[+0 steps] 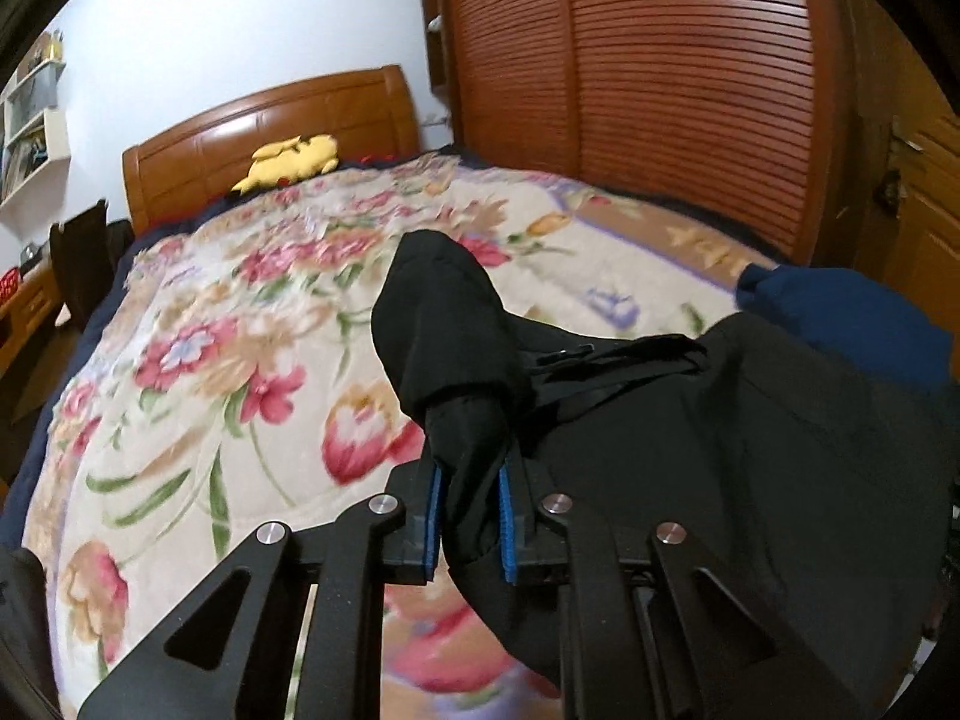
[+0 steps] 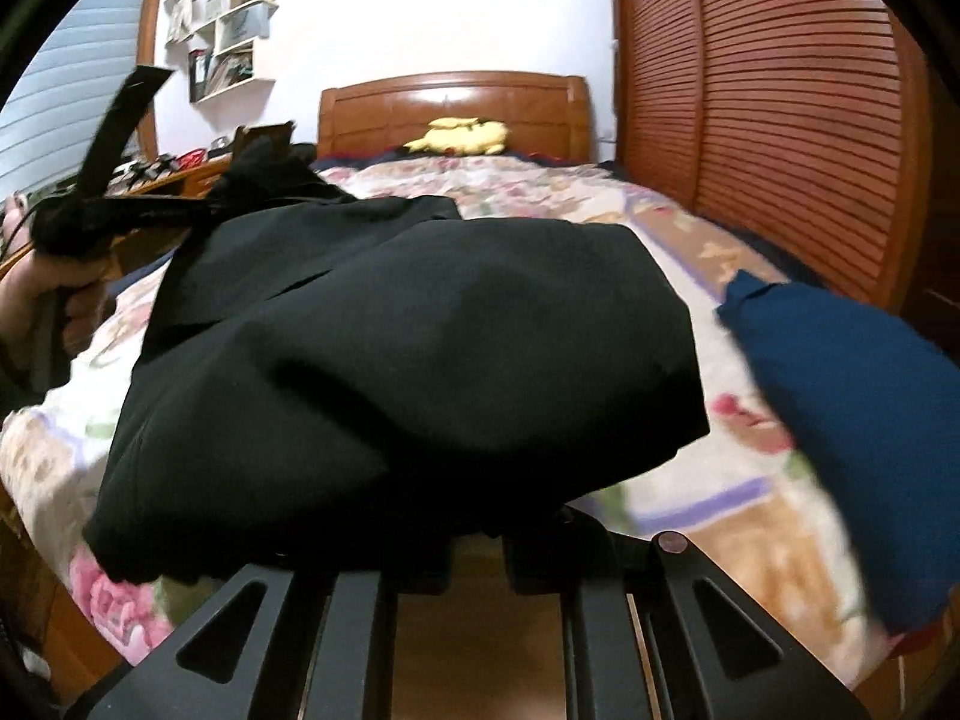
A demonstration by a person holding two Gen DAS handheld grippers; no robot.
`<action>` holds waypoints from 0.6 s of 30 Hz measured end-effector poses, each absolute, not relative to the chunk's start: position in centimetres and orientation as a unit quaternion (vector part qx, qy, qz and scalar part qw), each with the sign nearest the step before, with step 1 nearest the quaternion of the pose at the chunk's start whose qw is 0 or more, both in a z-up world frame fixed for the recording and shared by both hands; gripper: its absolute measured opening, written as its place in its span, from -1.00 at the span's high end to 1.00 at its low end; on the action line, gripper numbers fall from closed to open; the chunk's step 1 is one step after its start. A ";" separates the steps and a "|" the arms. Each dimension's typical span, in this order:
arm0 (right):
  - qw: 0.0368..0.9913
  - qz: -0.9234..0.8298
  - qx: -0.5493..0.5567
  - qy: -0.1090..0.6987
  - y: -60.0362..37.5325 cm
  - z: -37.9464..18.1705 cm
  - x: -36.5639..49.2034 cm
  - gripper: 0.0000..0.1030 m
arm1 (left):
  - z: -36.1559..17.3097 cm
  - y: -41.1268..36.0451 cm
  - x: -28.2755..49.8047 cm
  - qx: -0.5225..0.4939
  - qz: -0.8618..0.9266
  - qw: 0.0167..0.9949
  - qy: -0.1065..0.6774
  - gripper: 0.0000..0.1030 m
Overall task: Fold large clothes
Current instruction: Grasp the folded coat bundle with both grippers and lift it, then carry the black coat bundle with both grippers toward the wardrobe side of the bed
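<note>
Right now both grippers hold the same black garment [image 1: 690, 450] over the near end of the bed [image 1: 198, 324]. The left gripper [image 1: 471, 516] is pinched shut on a bunched corner of the cloth; you can see the black fabric squeezed between its blue pads [image 1: 436, 519]. The right gripper [image 2: 477, 558] has its tips hidden under the hanging cloth, but its fingers sit close together and the cloth droops from them, so it looks clamped on the garment too.

In the right wrist view the garment stretches from the near middle up to the far left, where a hand [image 2: 36, 300] holds the left gripper higher. So the long way of the cloth runs from side to side between the two grippers. A blue garment [image 2: 852, 420] lies on the bed to the right, just beside the black one. Next, I think, the cloth must go forward onto the bed, both ends together.
</note>
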State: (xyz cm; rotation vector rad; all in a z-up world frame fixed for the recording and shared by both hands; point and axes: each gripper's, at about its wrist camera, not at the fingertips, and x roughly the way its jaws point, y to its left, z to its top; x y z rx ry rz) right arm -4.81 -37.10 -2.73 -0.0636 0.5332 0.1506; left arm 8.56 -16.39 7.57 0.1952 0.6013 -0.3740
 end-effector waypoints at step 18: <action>0.972 0.021 -0.062 0.225 -43.2 0.5 -8.3 0.80 | 10.5 -27.6 6.4 0.116 -0.214 0.937 0.250 0.71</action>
